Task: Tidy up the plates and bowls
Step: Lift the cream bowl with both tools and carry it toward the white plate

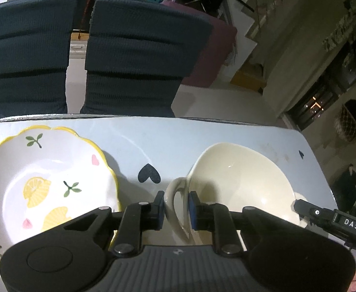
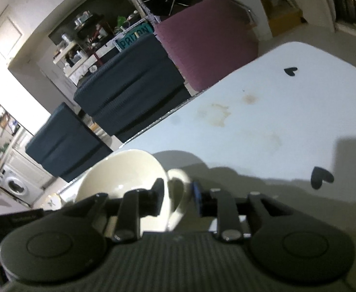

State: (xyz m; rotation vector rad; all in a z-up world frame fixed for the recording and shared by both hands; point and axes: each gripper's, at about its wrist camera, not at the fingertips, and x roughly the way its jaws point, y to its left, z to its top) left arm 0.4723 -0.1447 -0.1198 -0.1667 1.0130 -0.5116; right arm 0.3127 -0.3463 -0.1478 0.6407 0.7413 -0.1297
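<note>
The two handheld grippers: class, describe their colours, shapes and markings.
The left gripper is black, with a ribbed grey base, two rounded lobes, silver pivot pins and blue finger pads. The right gripper looks the same; from the left camera it shows a white "DAS" label.

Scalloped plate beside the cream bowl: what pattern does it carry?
White scalloped plate with a yellow rim, lemons, green sprigs and pink hearts; clearest in the left wrist view.
</note>
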